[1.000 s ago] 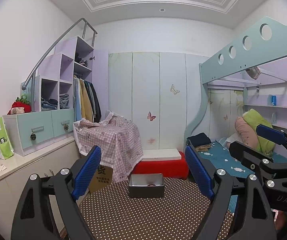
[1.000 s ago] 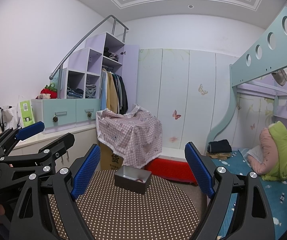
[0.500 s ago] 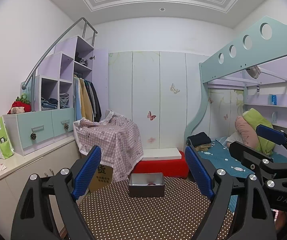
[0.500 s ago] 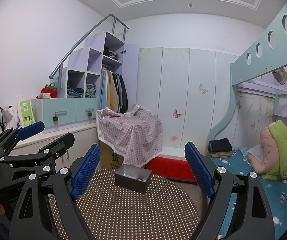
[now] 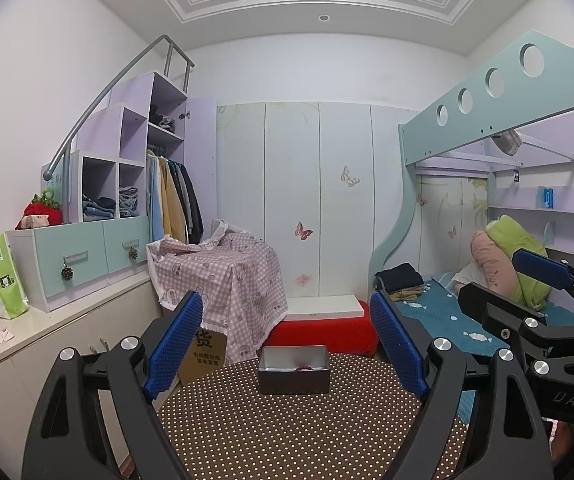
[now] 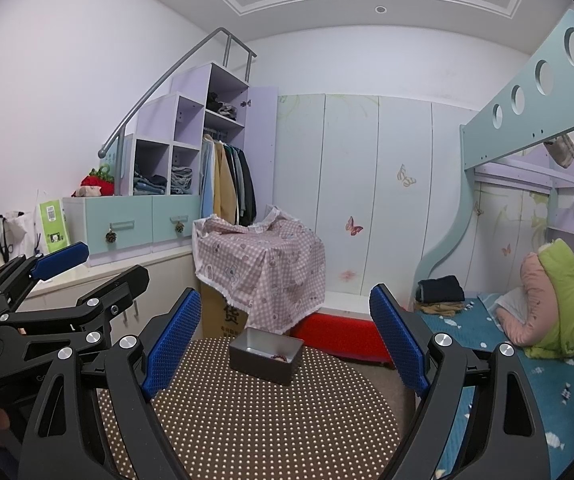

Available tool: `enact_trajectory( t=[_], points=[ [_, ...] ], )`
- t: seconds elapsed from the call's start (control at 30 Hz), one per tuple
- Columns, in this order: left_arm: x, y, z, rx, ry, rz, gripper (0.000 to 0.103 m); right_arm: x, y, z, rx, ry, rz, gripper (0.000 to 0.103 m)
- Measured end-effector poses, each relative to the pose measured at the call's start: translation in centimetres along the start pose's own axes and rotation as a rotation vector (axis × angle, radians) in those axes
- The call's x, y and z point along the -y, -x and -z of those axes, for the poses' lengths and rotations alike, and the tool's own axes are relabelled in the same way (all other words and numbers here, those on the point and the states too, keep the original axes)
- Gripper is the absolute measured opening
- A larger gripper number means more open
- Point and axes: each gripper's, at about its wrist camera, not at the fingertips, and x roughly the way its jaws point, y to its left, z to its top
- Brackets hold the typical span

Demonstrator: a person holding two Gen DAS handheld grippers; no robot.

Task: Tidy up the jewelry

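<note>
While level over dotted round table (image 5: 287, 432): left gripper (image 5: 293, 344), right gripper (image 6: 287, 340) spread wide, empty. Rectangular grey metal box (image 5: 294, 368) on far edge, reddish beads (image 5: 307, 368) inside.

Bare dotted tabletop (image 5: 287, 420) before metal box (image 5: 294, 376), nothing blocking approach

Pale wardrobe (image 5: 319, 200) (butterfly stickers), bunk bed (image 5: 487, 120) right, white walls
</note>
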Motion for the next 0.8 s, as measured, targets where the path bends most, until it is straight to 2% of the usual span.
enact_trajectory(
  t=[0.57, 0.8],
  points=[
    [-0.7, -0.7, 0.7, -0.019, -0.003, 0.005, 0.083, -0.1, -0.5, 0.6, -0.019, -0.010, -0.002, 0.083],
    [-0.9, -1.7, 1.1, -0.038, -0.009, -0.001, 0.083, 0.3, -1.3, 0.8, -0.040, -0.024, 0.003, 0.087]
  ],
)
